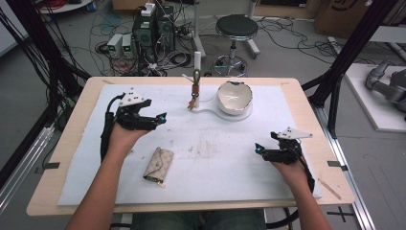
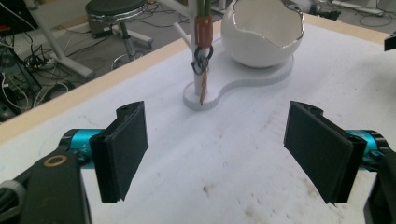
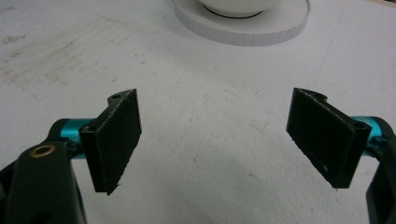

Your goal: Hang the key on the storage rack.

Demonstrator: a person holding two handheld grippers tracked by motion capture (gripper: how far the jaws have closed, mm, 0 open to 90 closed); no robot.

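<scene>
My worktop (image 1: 72, 143) carries a white mat (image 1: 230, 158), and on it everything sits free of my grip. At the far middle stands one white stand (image 1: 239, 115) with a flat figure-eight base; on its wider end rests one bowl (image 1: 234, 97) shaped like a cracked eggshell, and from its narrower end rises one thin post (image 1: 197, 62). One key fob (image 1: 195, 88) with an orange-brown strap and a metal ring hangs on that post, its tassel reaching down towards the base. I judge that hanging as the finished part of the job.

Nearer to me, left of centre, one small beige pouch (image 1: 158, 166) lies flat on the mat, well apart from the stand and untouched. If it belongs to the job, that is what remains; I cannot tell what it holds.

My left hand-held gripper (image 1: 160, 119) hovers left of the stand, pointing towards the post, its jaws spread wide with only bare mat between them. My right hand-held gripper (image 1: 258, 148) rests low at the right side of the mat, its jaws likewise wide apart and empty.

Count: one stand, one bowl, one post, one fob, one pouch, two hand-held grippers.
</scene>
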